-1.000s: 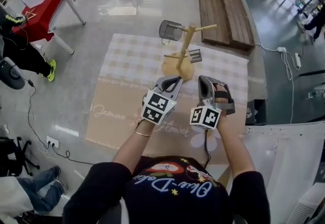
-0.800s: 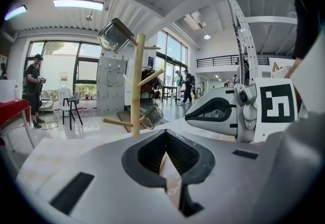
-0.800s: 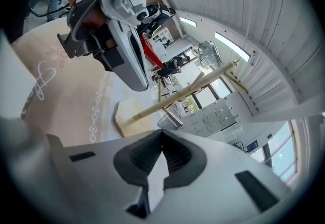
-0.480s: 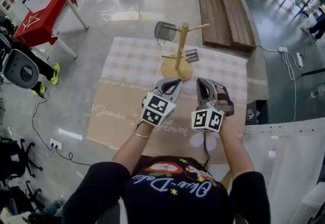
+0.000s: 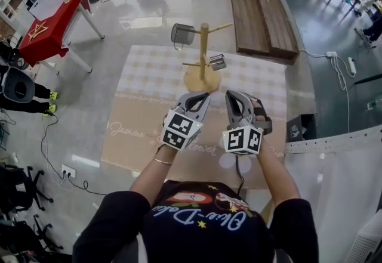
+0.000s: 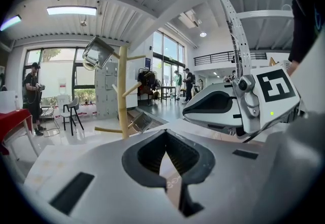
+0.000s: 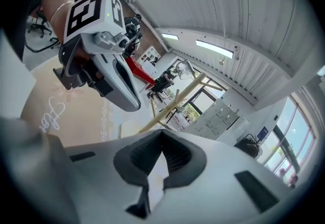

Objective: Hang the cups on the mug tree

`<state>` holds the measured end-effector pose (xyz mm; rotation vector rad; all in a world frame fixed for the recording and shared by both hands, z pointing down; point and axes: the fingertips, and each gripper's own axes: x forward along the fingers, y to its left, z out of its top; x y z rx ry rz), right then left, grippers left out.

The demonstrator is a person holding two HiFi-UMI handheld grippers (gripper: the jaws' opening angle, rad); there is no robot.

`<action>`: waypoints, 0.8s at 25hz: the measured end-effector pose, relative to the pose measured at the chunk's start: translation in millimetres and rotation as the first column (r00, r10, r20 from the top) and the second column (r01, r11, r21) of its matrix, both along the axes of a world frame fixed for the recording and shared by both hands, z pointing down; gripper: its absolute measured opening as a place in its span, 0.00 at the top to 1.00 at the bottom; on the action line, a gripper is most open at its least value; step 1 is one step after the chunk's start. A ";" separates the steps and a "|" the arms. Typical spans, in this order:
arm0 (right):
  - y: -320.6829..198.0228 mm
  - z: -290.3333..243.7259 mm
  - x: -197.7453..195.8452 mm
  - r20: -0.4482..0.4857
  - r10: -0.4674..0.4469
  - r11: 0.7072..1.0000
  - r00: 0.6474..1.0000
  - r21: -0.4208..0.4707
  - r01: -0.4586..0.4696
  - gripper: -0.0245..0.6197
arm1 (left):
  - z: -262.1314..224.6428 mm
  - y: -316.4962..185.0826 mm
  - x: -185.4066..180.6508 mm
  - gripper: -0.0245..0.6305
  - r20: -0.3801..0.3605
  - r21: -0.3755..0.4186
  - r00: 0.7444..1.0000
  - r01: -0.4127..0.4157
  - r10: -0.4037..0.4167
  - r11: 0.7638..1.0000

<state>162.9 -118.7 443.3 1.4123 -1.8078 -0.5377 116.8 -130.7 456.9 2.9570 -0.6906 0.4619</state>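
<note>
On the checked-cloth table (image 5: 149, 77), only the head view shows the round base of the pale wooden mug tree (image 5: 203, 47). Left tongs (image 5: 199, 97) and right tongs (image 5: 230, 96), side by side facing it, are pressed together, empty.

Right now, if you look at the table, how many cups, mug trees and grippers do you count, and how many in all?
Cups: 2, the upper cup and the lower cup, both hanging on the tree
Mug tree: 1, the mug tree
Grippers: 2, the left gripper and the right gripper, both shut and empty
Total: 5
</note>
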 end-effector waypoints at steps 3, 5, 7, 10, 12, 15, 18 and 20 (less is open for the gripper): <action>7.1 -9.0 0.6 0.116 -0.025 1.000 0.993 0.003 0.025 0.95 | -2.9 8.9 6.0 0.95 -0.001 0.007 1.000 -0.006 0.006 1.000; 14.3 -17.0 -4.3 0.240 -0.077 0.997 0.968 0.000 0.079 0.95 | -4.4 13.9 8.4 0.95 -0.001 0.011 1.000 -0.003 0.003 1.000; 22.6 -25.2 -9.8 0.378 -0.122 0.991 0.918 -0.005 0.133 0.95 | -7.1 19.2 9.6 0.95 -0.006 0.011 1.000 0.002 -0.002 1.000; 33.7 -33.1 -10.4 0.525 -0.139 0.985 0.840 -0.018 0.174 0.95 | -11.7 29.2 13.9 0.95 -0.020 0.001 1.000 0.009 -0.009 1.000; 38.3 -36.6 -5.4 0.601 -0.123 0.983 0.790 -0.034 0.178 0.95 | -15.1 36.5 18.7 0.95 -0.024 0.006 1.000 0.007 -0.007 1.000; 45.5 -40.2 4.2 0.693 -0.094 0.981 0.715 -0.058 0.185 0.95 | -20.2 46.8 24.4 0.95 -0.027 0.020 1.000 0.003 -0.003 1.000; 53.9 -39.8 10.2 0.742 -0.081 0.977 0.666 -0.074 0.202 0.95 | -24.3 54.1 25.6 0.95 -0.033 0.027 0.999 0.010 -0.009 1.000; 59.7 -39.3 14.3 0.778 -0.068 0.975 0.625 -0.082 0.207 0.95 | -26.8 59.7 26.5 0.95 -0.033 0.037 0.999 0.009 -0.008 0.999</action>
